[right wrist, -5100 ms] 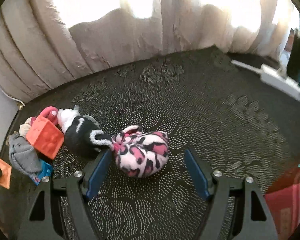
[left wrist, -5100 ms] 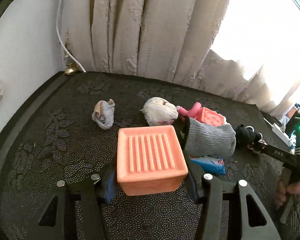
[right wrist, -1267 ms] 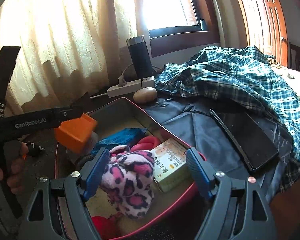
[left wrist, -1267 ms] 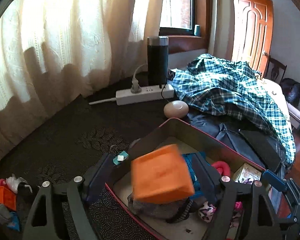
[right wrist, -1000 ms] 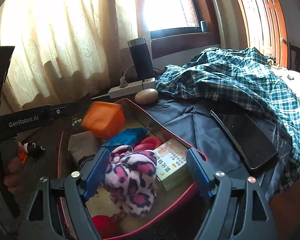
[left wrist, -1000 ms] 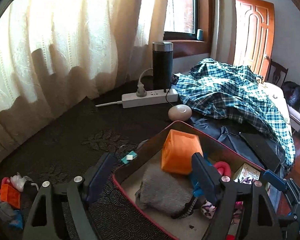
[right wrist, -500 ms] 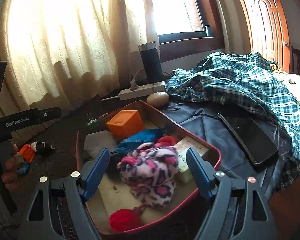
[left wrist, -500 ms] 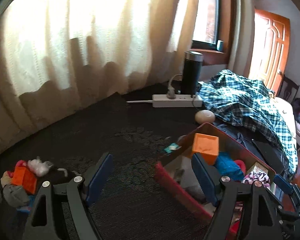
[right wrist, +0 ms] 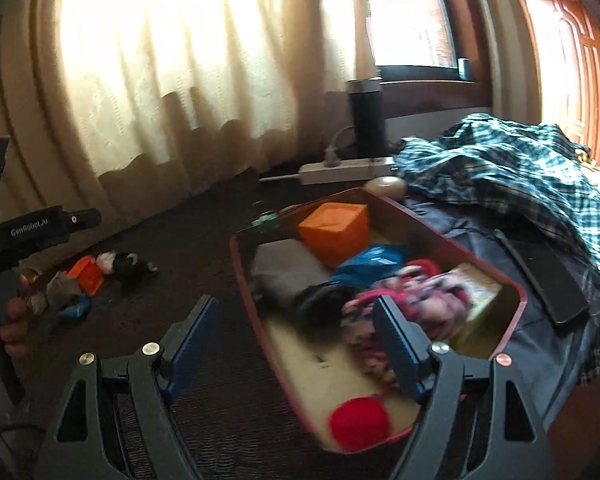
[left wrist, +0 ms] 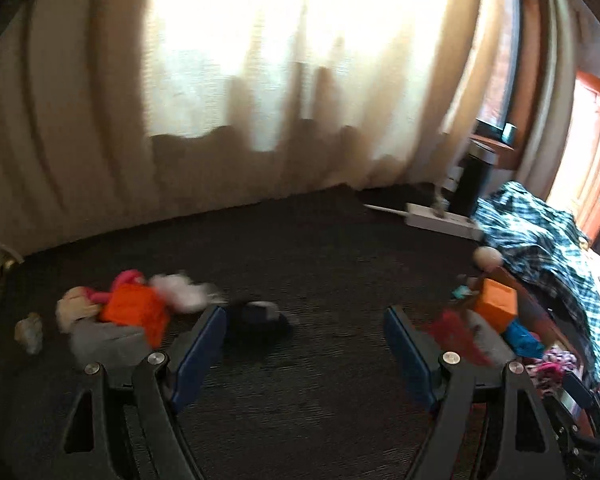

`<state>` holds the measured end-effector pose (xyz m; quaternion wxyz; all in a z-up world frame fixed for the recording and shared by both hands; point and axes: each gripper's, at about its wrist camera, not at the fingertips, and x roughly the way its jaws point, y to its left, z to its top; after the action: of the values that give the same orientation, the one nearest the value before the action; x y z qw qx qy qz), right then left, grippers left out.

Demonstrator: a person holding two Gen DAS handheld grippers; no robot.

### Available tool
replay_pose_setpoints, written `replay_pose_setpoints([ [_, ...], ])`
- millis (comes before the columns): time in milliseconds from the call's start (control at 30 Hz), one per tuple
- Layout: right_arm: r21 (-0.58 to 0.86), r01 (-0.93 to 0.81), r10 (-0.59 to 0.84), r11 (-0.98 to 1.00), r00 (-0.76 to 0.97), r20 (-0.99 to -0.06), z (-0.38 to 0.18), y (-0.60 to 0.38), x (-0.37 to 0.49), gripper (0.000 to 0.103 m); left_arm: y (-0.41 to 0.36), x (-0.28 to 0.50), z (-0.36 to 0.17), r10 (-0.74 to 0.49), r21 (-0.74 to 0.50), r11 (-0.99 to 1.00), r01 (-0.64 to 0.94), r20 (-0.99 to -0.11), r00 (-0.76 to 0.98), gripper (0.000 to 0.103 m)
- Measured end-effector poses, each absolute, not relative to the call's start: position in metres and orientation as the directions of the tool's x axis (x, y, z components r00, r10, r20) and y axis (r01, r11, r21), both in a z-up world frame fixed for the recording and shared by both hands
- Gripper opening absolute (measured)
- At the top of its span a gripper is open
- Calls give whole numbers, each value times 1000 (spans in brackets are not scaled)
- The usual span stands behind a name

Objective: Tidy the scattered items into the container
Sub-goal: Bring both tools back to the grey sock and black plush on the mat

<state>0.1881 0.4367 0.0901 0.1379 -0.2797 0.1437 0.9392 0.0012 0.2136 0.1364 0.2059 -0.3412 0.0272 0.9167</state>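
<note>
My left gripper [left wrist: 304, 318] is open and empty over the dark mat, which shows blurred. Left of it lies the pile: an orange block [left wrist: 134, 312], a grey sock [left wrist: 104, 338], a white bundle [left wrist: 180, 290] and a black sock [left wrist: 258, 318] beside the left finger. The red-rimmed container [right wrist: 242, 268] holds an orange cube [right wrist: 334, 228], a grey cloth [right wrist: 284, 268], a blue packet [right wrist: 368, 260], a pink leopard sock [right wrist: 404, 300] and a red ball [right wrist: 358, 420]. My right gripper [right wrist: 296, 312] is open and empty, hanging over the container's near left rim.
Behind the container stand a white power strip [right wrist: 340, 170] and a black tumbler [right wrist: 366, 116]. A plaid shirt [right wrist: 520, 172] and a flat black device [right wrist: 540, 276] lie to its right. Curtains close off the back. A hand [right wrist: 8, 320] holds the left tool.
The orange cube left my left gripper and settled in the container. That gripper then swung left toward the pile. My right gripper drew back from the container, with the leopard sock lying inside.
</note>
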Motion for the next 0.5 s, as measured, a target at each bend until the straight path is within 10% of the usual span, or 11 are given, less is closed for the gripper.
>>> replay_pose_setpoints([
  [500,154,-197,57,-968,-773,-632,78,357,134,82,93,-10,107,203,-78,-976,-202,-645,-737,83],
])
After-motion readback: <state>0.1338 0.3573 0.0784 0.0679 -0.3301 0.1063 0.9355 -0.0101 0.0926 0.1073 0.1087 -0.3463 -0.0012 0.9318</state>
